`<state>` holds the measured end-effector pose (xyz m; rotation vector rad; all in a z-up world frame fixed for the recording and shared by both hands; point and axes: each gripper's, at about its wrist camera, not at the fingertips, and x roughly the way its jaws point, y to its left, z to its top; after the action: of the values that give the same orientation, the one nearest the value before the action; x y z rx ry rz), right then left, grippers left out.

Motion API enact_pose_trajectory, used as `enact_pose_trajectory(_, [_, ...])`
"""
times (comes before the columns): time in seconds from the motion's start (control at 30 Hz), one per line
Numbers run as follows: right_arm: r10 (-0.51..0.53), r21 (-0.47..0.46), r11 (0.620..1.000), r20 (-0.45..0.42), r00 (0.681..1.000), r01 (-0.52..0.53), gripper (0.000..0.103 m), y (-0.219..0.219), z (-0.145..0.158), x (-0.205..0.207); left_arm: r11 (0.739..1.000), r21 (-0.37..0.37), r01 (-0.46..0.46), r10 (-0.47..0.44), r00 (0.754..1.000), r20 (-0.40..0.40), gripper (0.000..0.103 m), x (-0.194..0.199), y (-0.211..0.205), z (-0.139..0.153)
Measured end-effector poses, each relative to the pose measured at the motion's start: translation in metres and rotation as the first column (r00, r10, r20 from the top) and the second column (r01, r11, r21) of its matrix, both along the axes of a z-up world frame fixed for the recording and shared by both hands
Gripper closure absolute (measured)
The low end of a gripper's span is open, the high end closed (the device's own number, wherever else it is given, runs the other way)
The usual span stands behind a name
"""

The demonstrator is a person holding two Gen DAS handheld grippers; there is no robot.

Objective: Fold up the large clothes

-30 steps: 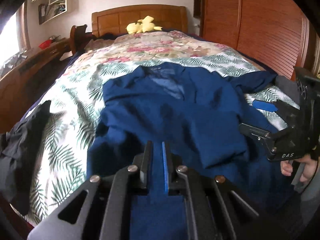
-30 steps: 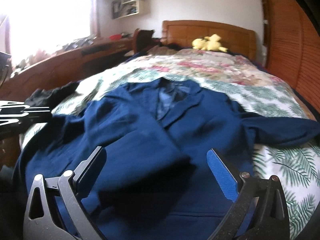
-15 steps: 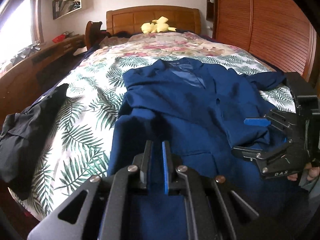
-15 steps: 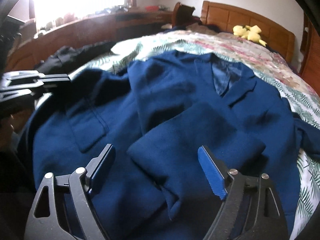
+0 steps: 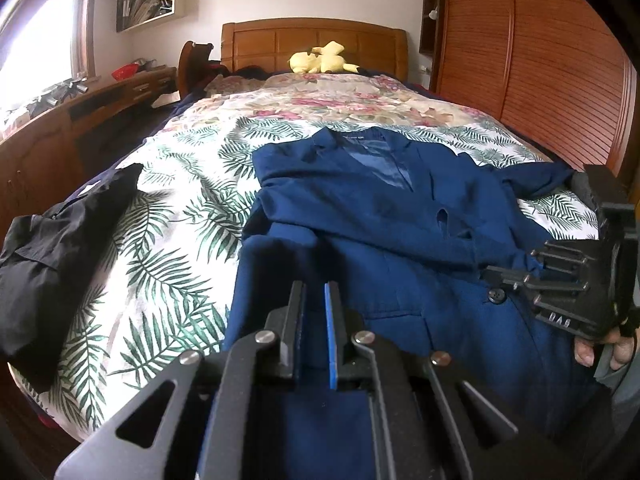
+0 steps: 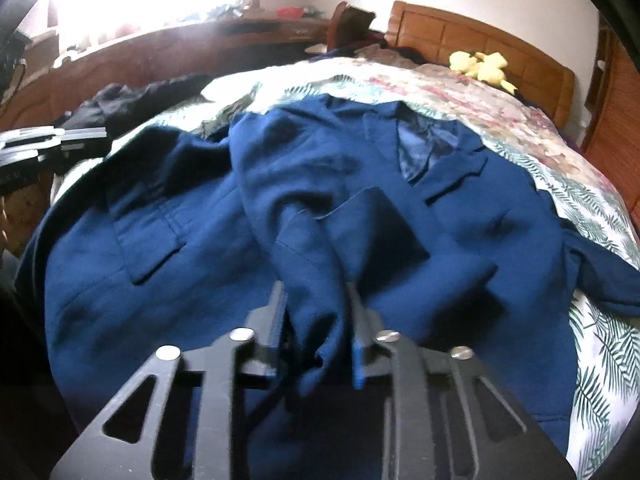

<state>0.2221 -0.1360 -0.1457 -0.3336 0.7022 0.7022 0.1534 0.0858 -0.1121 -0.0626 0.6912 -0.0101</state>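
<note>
A navy blue jacket [image 5: 380, 216] lies face up on the bed, collar toward the headboard, one sleeve folded across its front. My left gripper [image 5: 316, 286] is shut at the jacket's near left hem, with blue cloth pinched between its narrow fingers. In the right wrist view, the jacket [image 6: 500, 208] fills the middle. My right gripper [image 6: 316, 288] is closing, and its pads press on a bunched fold of the sleeve end. The left wrist view shows that right gripper [image 5: 492, 272] at the jacket's right side, held by a hand [image 5: 600, 348]. The left gripper [image 6: 102, 136] shows at the far left.
The bed has a palm-leaf and floral cover [image 5: 168, 264]. A black garment [image 5: 52, 248] lies at its left edge. A yellow plush toy [image 5: 320, 62] rests by the wooden headboard [image 5: 312, 36]. A wooden desk [image 5: 80, 112] runs along the left, and slatted wardrobe doors [image 5: 540, 60] stand on the right.
My right gripper went from wide open over the folded sleeve to nearly closed on it, gathering the cloth into a ridge. The left gripper stayed shut and drew back, so the jacket lies flatter.
</note>
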Motion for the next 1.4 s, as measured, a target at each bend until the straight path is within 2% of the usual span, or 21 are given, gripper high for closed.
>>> enact_pose_trajectory(0.2, [-0.043, 0.09, 0.995, 0.039, 0.998, 0.039, 0.093, -0.015, 0.015, -0.002, 1.0, 0.001, 0.005, -0.005, 1.0, -0.001, 0.098, 0.001, -0.002, -0.001])
enact_pose_trajectory(0.4, [-0.1, 0.205, 0.975, 0.066, 0.993, 0.084, 0.094, -0.037, 0.032, -0.007, 1.0, 0.003, 0.008, -0.008, 1.0, 0.004, 0.098, 0.001, -0.003, -0.001])
enact_pose_trajectory(0.6, [-0.17, 0.241, 0.96, 0.081, 0.982, 0.146, 0.094, -0.056, 0.039, -0.009, 1.0, 0.002, 0.012, -0.012, 1.0, 0.018, 0.098, -0.001, -0.003, 0.001])
enact_pose_trajectory(0.73, [-0.215, 0.227, 0.955, 0.08, 0.973, 0.192, 0.094, -0.068, 0.037, -0.013, 1.0, -0.001, 0.016, -0.016, 0.999, 0.03, 0.098, -0.003, -0.005, 0.004])
enact_pose_trajectory(0.87, [-0.241, 0.211, 0.951, 0.043, 0.97, 0.227, 0.093, -0.082, 0.031, -0.024, 1.0, -0.006, 0.025, -0.025, 0.999, 0.047, 0.098, -0.005, -0.007, 0.009])
enact_pose_trajectory(0.97, [-0.243, 0.194, 0.952, 0.002, 0.97, 0.238, 0.09, -0.09, 0.024, -0.034, 0.999, -0.009, 0.038, -0.037, 0.997, 0.067, 0.098, -0.008, -0.011, 0.015])
enact_pose_trajectory(1.03, [-0.248, 0.177, 0.953, -0.008, 0.969, 0.245, 0.085, -0.094, 0.02, -0.043, 0.999, -0.006, 0.047, -0.047, 0.996, 0.077, 0.098, -0.009, -0.014, 0.018])
enact_pose_trajectory(1.1, [-0.275, 0.157, 0.949, -0.008, 0.961, 0.273, 0.065, -0.103, 0.017, -0.052, 0.998, -0.001, 0.056, -0.056, 0.995, 0.088, 0.098, -0.009, -0.018, 0.021])
enact_pose_trajectory(1.2, [-0.296, 0.141, 0.945, -0.008, 0.955, 0.294, 0.056, -0.115, 0.016, -0.061, 0.998, 0.006, 0.07, -0.07, 0.992, 0.103, 0.098, -0.011, -0.025, 0.025])
enact_pose_trajectory(1.3, [-0.298, 0.141, 0.944, -0.014, 0.954, 0.297, 0.055, -0.13, 0.019, -0.069, 0.996, 0.015, 0.083, -0.084, 0.989, 0.122, 0.098, -0.012, -0.032, 0.03])
enact_pose_trajectory(1.4, [-0.303, 0.131, 0.946, 0.028, 0.953, 0.297, 0.054, -0.137, 0.028, -0.068, 0.996, 0.026, 0.09, -0.093, 0.986, 0.139, 0.098, -0.012, -0.039, 0.034])
